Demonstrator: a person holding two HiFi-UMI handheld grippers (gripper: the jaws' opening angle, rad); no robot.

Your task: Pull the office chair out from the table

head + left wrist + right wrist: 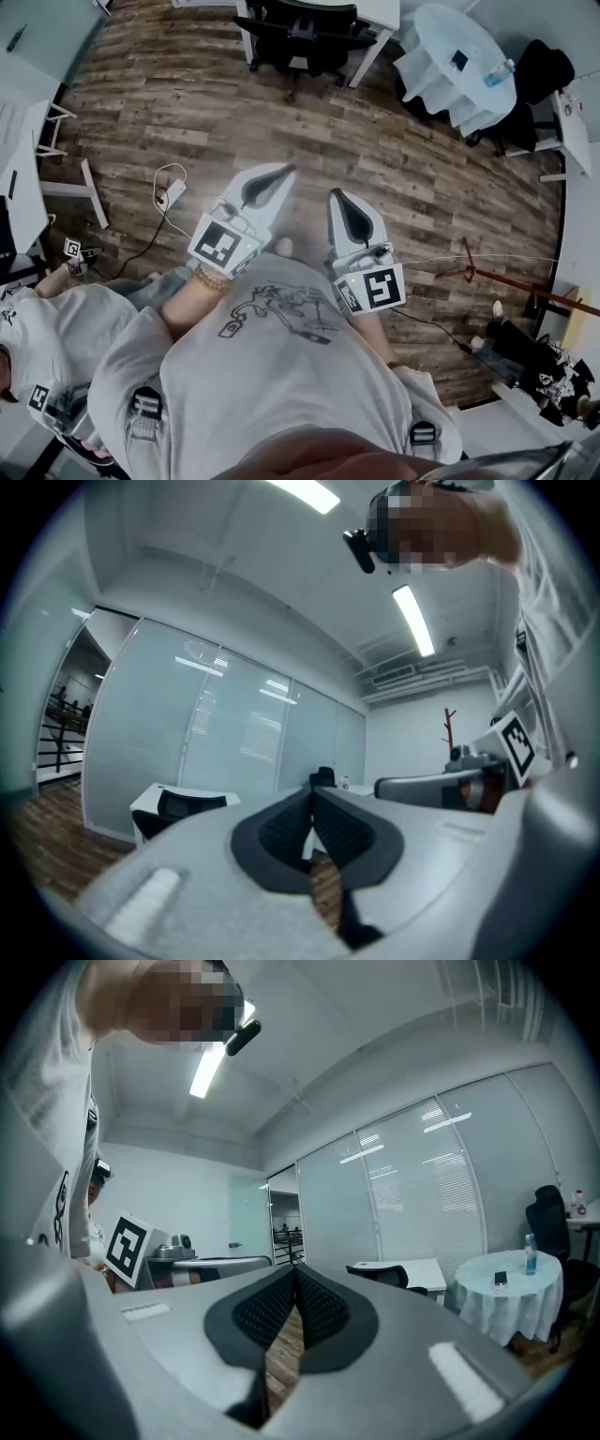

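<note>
A black office chair stands tucked against a white table at the far end of the room, well away from both grippers. I hold both grippers level in front of my chest. The left gripper is shut with nothing in it, and so is the right gripper beside it. In the left gripper view the shut gripper points toward the chair at its table. In the right gripper view the shut gripper has the chair and table just right of it.
A round table with a white cloth carries a bottle at the back right. A power strip with cables lies on the wood floor to the left. Another person is at my lower left, and a coat stand is on the right.
</note>
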